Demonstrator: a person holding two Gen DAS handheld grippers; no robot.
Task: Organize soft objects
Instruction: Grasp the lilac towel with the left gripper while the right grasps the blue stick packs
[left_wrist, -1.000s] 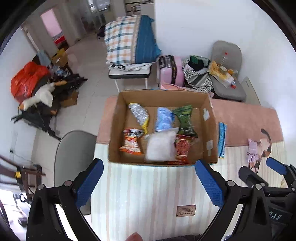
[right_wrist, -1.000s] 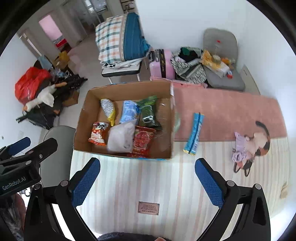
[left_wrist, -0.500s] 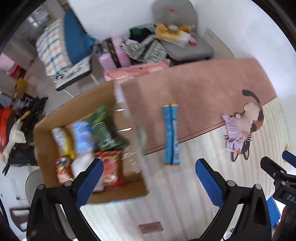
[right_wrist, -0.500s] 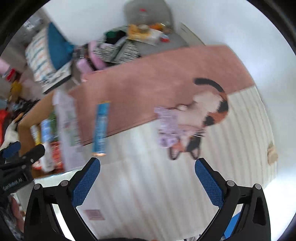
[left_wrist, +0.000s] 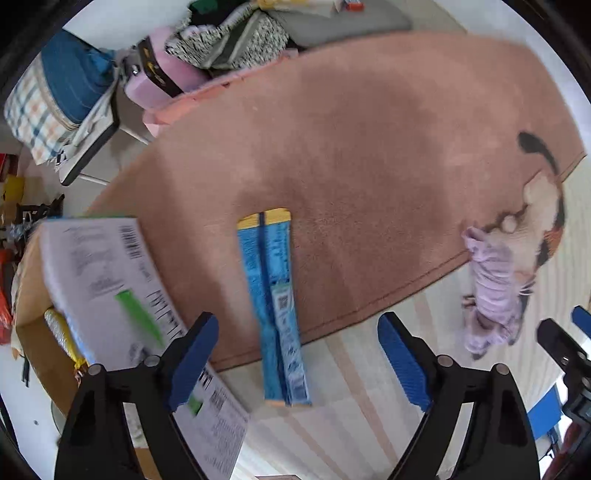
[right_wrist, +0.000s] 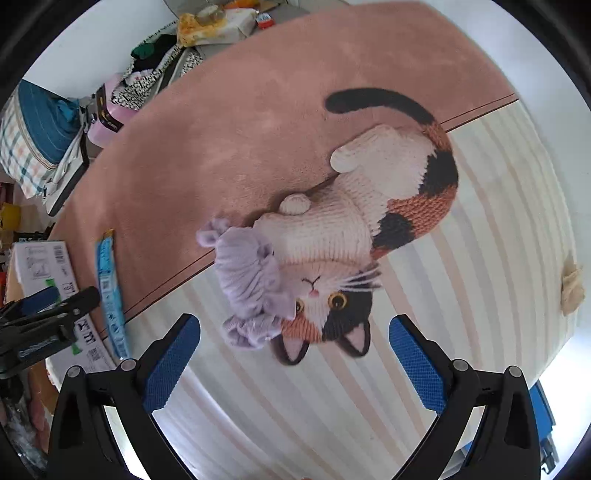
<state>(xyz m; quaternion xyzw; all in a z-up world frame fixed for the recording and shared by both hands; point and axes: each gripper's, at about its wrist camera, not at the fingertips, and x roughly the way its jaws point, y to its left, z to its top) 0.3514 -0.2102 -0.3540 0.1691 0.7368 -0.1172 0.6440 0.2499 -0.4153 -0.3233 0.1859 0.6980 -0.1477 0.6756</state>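
**Spotter:** What worries you from where you're sitting?

**Operator:** Two things. My left gripper (left_wrist: 295, 363) hangs straight above the long blue twin-stick foil sachet (left_wrist: 275, 306), jaws apart with nothing between the pads, though they have just been narrowing. The sachet is thin and lies flat, half on the dusty-pink plush rug (left_wrist: 351, 147) and half on the cream striped mat (left_wrist: 351, 406). If I come down short, I expect the pads to skate over the foil or pinch rug pile with it.

**Spotter:** And the box?

**Operator:** The brown cardboard box (left_wrist: 33, 332) sits just beside my left finger, its white label-covered flap (left_wrist: 107, 288) leaning towards the gripper. A sideways drift could snag that flap.

**Spotter:** The other hand?

**Operator:** My right gripper (right_wrist: 295, 363) is spread wide and empty over the knitted calico cat toy (right_wrist: 354, 236), which lies across the rug's edge with its face nearest the fingertips. A crumpled lilac knitted cloth (right_wrist: 247, 280) touches the cat's cheek and sits closer to the left-hand finger. Closing as I stand, I'd likely catch both, or only an ear.
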